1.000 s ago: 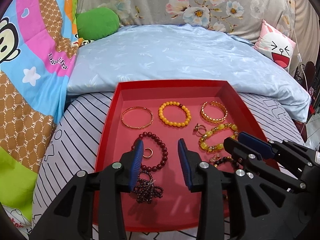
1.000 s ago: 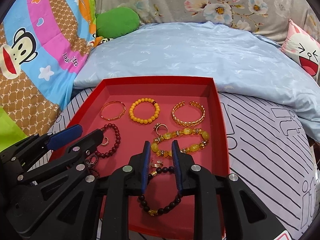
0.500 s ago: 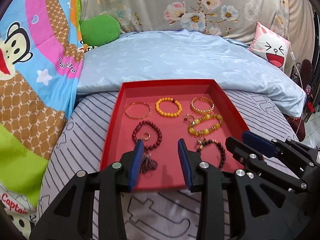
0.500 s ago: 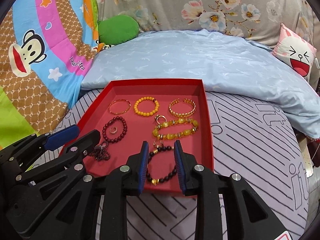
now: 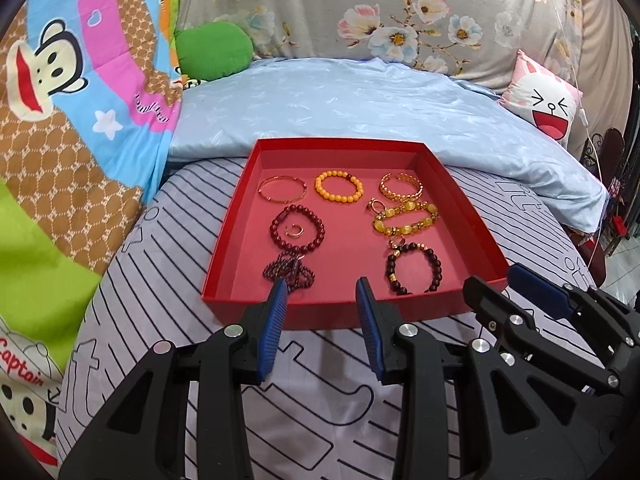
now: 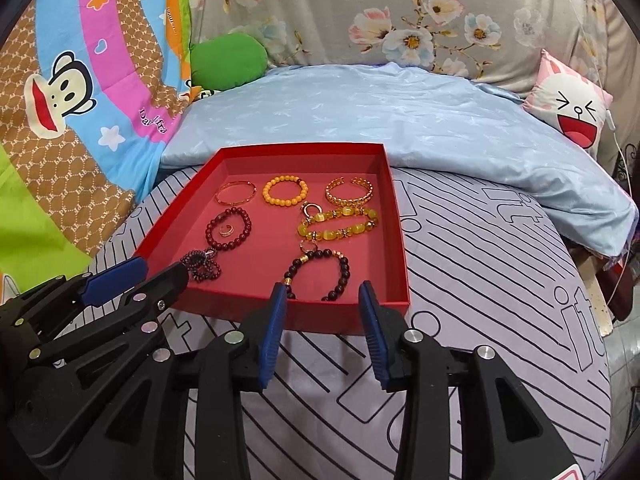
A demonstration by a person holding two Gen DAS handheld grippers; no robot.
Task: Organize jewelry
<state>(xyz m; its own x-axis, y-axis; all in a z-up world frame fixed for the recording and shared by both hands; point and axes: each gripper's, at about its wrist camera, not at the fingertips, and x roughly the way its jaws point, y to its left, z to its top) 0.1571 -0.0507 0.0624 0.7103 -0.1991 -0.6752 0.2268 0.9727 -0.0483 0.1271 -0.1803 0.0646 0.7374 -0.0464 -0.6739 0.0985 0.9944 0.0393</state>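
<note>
Both claws, left claw [image 5: 322, 292] and right claw [image 6: 323, 296], hang apart and empty just short of the red tray [image 5: 336, 307] on the bed; all bracelets [image 5: 339, 188] lie inside it.

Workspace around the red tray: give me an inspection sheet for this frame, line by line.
Surface: striped bedsheet, soft; red tray sits on it.
Job's things: in the tray, gold bangle, orange bracelet, gold cuff, dark red bracelet with a ring inside it, yellow bracelet, black bracelet, dark bead bunch.
Clutter: nothing seen.
Grippers: left gripper and right gripper both open, empty, hovering at the tray's near edge.
Cables: white cable by the right wall.
Surroundings: blue duvet, green cushion, rabbit pillow, cartoon blanket.
</note>
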